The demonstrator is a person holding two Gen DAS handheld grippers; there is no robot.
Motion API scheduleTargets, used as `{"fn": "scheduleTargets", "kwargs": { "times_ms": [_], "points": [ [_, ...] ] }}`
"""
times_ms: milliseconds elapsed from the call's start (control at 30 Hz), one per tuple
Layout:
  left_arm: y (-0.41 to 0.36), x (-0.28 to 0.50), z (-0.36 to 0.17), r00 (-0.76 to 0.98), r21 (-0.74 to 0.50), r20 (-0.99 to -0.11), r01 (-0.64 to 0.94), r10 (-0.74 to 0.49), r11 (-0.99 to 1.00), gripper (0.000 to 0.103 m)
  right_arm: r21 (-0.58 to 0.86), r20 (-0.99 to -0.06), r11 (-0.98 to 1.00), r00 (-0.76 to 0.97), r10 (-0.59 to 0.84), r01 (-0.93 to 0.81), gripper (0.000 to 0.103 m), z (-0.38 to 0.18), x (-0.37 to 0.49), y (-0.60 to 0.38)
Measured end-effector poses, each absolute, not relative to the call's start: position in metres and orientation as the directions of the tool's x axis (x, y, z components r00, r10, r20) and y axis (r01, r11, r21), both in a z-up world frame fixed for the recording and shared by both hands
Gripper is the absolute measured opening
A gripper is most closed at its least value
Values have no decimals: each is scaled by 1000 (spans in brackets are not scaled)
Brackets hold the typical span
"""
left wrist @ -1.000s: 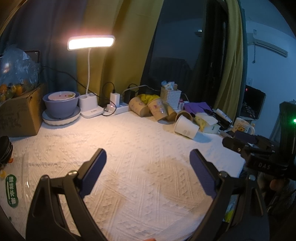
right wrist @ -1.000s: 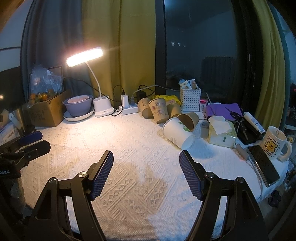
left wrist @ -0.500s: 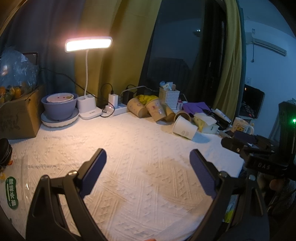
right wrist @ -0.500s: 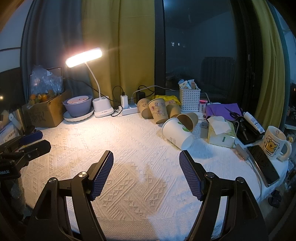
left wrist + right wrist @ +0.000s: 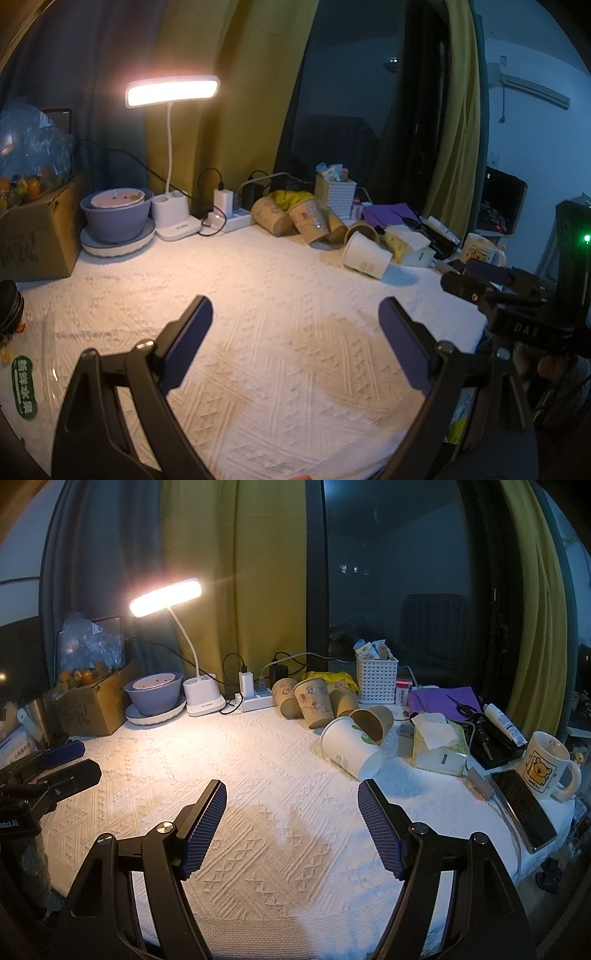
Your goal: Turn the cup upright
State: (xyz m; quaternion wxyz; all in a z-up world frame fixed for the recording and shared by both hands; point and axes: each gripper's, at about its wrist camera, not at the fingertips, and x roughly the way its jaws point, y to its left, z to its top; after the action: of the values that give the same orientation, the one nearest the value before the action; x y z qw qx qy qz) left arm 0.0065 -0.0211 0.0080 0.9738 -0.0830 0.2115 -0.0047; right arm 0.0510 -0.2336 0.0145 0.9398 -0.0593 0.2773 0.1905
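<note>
My left tool [image 5: 295,343] and right tool [image 5: 291,827] both hang over the desk [image 5: 258,775] with jaws spread wide, holding nothing. White cup [image 5: 351,751] lies tipped on its side at 1 o'clock from the right tool, touching a brown cup [image 5: 373,722].

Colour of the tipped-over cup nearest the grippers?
White cup with a green leaf print near its base; clearest in the right wrist view.
</note>
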Motion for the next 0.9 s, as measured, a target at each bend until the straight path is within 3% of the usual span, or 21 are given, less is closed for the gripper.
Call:
{"fn": "scheduleTargets", "kwargs": {
  "times_ms": [900],
  "points": [
    [-19,2,11,917,-164,-397,-18,-50,986,92,-6,-541,920,775,326,-391,76,16,50,-235]
  ]
}}
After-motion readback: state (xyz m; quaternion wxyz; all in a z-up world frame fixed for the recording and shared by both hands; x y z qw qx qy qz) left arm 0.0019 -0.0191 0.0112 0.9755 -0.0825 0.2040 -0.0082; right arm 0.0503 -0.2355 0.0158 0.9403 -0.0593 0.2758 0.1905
